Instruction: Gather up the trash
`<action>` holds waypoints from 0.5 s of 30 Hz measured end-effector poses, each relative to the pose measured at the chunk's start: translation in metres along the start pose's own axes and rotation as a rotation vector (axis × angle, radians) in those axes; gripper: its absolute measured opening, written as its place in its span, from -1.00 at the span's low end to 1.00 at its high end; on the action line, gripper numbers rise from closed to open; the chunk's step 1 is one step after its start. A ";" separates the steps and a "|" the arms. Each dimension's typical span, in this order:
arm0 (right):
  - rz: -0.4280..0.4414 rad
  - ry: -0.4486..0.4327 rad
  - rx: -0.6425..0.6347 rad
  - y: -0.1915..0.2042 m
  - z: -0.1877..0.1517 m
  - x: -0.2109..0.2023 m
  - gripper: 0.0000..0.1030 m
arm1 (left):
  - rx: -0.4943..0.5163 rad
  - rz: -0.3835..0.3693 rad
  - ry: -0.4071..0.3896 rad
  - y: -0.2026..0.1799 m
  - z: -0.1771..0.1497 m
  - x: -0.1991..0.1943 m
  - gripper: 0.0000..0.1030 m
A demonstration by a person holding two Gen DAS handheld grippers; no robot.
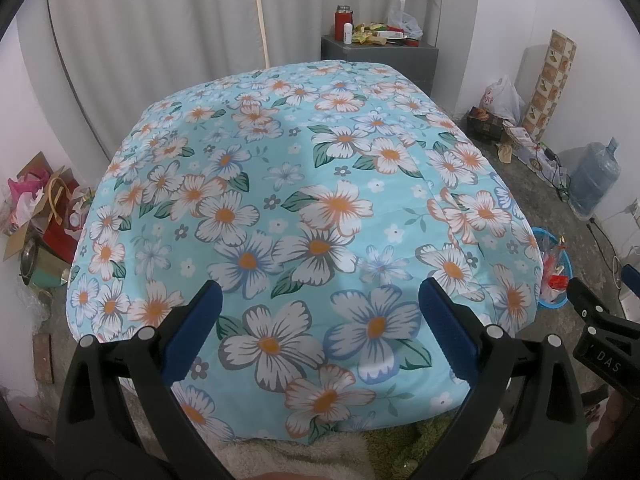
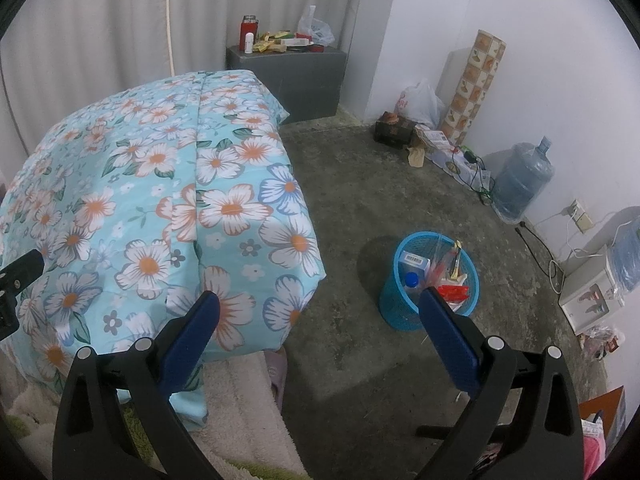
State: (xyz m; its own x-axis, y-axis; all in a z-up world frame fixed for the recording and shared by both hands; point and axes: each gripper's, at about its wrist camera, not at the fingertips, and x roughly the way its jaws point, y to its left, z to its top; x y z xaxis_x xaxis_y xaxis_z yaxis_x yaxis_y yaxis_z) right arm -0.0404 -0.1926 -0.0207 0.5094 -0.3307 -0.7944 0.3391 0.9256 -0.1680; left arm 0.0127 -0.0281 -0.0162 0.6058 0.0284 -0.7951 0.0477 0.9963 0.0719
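A blue mesh trash basket stands on the concrete floor right of the bed, holding a white box, a bottle with a blue cap and several wrappers. In the left wrist view the basket peeks out past the bed's right edge. My left gripper hangs open over the floral bedspread with nothing between its fingers. My right gripper is open too, above the bed's right corner and the floor, its right finger overlapping the basket's near rim. The right gripper's body shows at the left wrist view's right edge.
A grey cabinet with a red flask, packets and a plastic bag stands behind the bed. Along the right wall sit a dark box, a white bag, a patterned roll, a water jug and cables. Boxes and paper pile left of the bed.
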 end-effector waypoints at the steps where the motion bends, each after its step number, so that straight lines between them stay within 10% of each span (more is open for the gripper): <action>1: 0.000 0.001 -0.001 -0.001 0.000 0.000 0.88 | -0.001 -0.001 0.000 0.001 0.000 0.000 0.83; 15: 0.001 0.000 -0.003 -0.002 0.000 0.000 0.88 | -0.001 -0.002 0.002 0.001 0.000 0.000 0.83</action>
State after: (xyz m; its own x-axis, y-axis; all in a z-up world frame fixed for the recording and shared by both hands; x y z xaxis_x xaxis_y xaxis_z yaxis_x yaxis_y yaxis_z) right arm -0.0409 -0.1944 -0.0204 0.5097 -0.3295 -0.7947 0.3359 0.9266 -0.1687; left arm 0.0128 -0.0270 -0.0163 0.6044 0.0261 -0.7963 0.0480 0.9965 0.0690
